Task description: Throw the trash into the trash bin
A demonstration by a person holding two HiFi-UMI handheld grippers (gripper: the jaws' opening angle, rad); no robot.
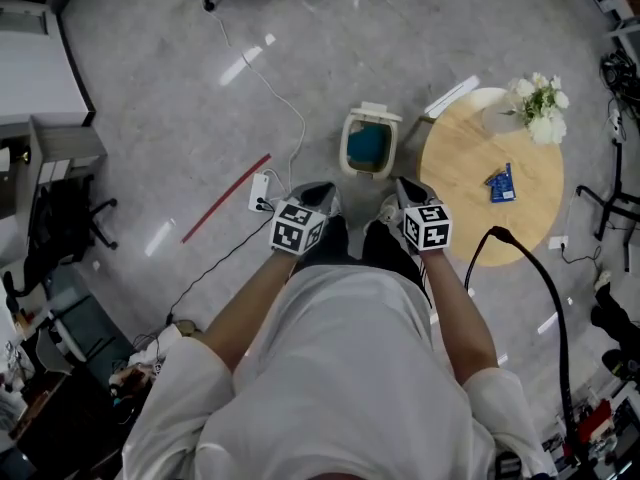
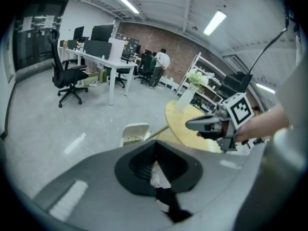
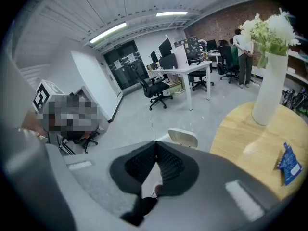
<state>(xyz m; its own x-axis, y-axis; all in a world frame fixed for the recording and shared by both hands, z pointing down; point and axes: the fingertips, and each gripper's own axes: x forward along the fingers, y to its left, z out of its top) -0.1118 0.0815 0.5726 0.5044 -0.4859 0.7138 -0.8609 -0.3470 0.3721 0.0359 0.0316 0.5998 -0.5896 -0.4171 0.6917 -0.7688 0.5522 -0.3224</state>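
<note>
- Trash bin (image 1: pixel 347 155) lid up, teal inside, on floor (image 1: pixel 170 98) just beside desk (image 1: pixel 462 163) edge.
- Blue packet (image 1: pixel 501 183) lies on desk, apart from both tools.
- I see left tool (image 2: pixel 155 144) and right tool (image 3: pixel 155 143) pressed together, empty.

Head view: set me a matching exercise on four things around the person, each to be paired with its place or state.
Things:
1 trash bin
2 blue packet
3 vase of flowers
4 red strip

Places and states:
A lying flat on the round table
B standing near the table's rim
C on the floor, lid up
D lying slanted on the floor

Pairs: 1-C, 2-A, 3-B, 4-D.
</note>
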